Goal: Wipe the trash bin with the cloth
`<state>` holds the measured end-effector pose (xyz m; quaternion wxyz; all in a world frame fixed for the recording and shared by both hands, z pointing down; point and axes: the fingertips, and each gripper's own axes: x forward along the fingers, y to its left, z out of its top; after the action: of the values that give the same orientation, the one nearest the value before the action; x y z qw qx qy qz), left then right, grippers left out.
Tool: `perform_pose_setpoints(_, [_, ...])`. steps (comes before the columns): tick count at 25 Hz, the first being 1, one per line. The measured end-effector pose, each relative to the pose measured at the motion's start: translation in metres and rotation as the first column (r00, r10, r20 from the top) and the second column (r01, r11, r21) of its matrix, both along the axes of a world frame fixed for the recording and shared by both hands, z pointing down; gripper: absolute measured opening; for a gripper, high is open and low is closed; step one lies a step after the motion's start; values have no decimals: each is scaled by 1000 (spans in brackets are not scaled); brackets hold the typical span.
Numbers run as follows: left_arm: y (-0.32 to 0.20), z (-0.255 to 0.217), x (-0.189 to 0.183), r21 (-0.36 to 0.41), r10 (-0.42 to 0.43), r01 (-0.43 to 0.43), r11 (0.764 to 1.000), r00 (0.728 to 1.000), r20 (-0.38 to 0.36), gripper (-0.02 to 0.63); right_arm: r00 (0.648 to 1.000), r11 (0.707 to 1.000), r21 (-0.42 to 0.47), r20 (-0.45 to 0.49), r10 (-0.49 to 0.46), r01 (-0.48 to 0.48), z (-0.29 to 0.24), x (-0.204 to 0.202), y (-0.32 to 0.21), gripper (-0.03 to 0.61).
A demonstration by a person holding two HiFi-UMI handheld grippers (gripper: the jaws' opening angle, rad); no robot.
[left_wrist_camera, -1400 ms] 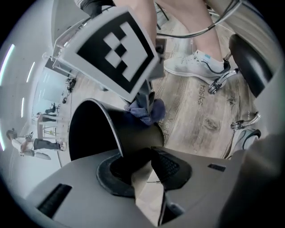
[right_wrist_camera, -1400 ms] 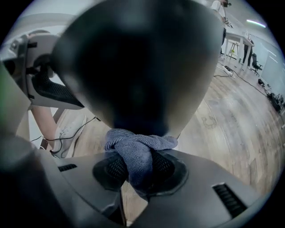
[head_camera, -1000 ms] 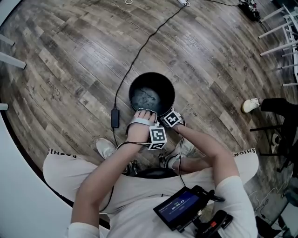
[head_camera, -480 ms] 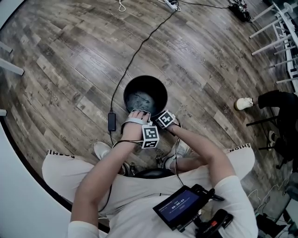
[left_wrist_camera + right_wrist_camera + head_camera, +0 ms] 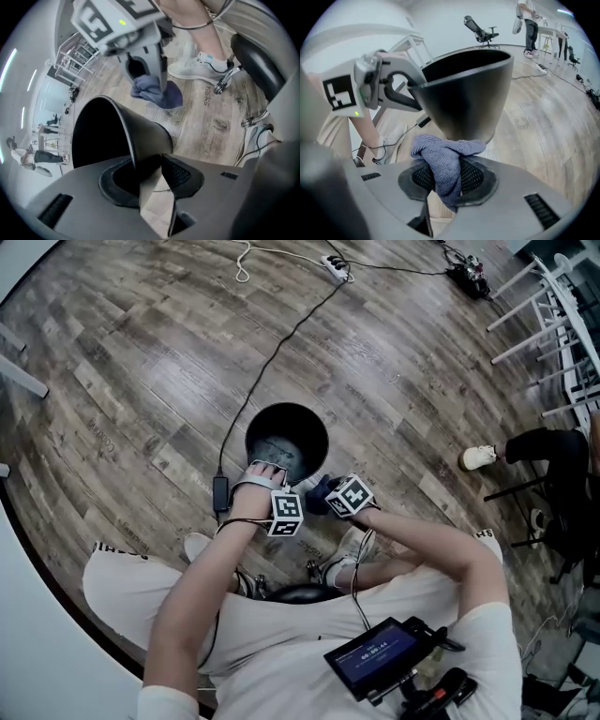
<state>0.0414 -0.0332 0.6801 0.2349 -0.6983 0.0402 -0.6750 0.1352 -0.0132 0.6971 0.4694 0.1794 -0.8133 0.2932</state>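
Note:
The black trash bin [image 5: 286,442] stands on the wood floor in front of my knees. My left gripper [image 5: 272,468] is at its near rim. In the left gripper view the bin's wall [image 5: 136,136] runs down between the jaws of my left gripper [image 5: 157,187]. Those jaws have just been opening, and a strip of floor shows between the wall and the right-hand pad [image 5: 180,173]. My right gripper [image 5: 321,498] hangs beside the bin's near right side, shut on the blue-grey cloth [image 5: 445,164]. The cloth bunches just under the bin's base [image 5: 464,93], and I cannot tell if it touches.
A black cable with a power adapter [image 5: 219,491] runs across the floor past the bin's left to a power strip [image 5: 336,262]. My shoes [image 5: 199,545] are close behind the bin. Another person's shoe [image 5: 473,457] and white furniture legs [image 5: 553,306] are at the right.
My right gripper has lifted with the cloth and drawn off to the right, away from the left gripper's cube. My left gripper stays at the bin's near rim.

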Motion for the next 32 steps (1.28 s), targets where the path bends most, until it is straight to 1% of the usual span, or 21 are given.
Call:
perform_pose_setpoints(2, [1, 1, 2, 7, 19, -19, 1000, 1000, 24, 138, 1000, 999, 38, 21, 3, -4, -23, -4, -8, 100])
perform_pose_setpoints(5, [7, 0, 7, 5, 35, -35, 999, 999, 21, 126, 999, 995, 94, 28, -19, 16, -49, -10, -14, 100])
perform_pose_setpoints(8, [14, 0, 14, -4, 40, -40, 999, 999, 8, 117, 999, 992, 123, 21, -38, 35, -54, -14, -20, 100])
perform_pose_setpoints(11, [18, 0, 20, -20, 30, -30, 999, 1000, 1, 112, 999, 992, 122, 14, -29, 28, -44, -14, -27, 100])
perform_pose_setpoints(16, [19, 0, 20, -24, 23, -23, 999, 1000, 2, 109, 999, 994, 102, -17, -42, 43, -4, -15, -26, 100])
perform_pose_setpoints(22, [19, -1, 23, -26, 11, -11, 1000, 1000, -3, 109, 999, 999, 48, -36, -11, 13, 66, -13, -26, 100])
perform_pose_setpoints(29, [16, -1, 30, -30, 1, -1, 1000, 1000, -23, 107, 995, 999, 32, -96, -20, 23, 135, -14, -25, 100])
perform_pose_setpoints(32, [16, 0, 32, -34, -6, 5, 999, 999, -33, 107, 991, 999, 48, -131, -1, 8, 152, -11, -27, 100])
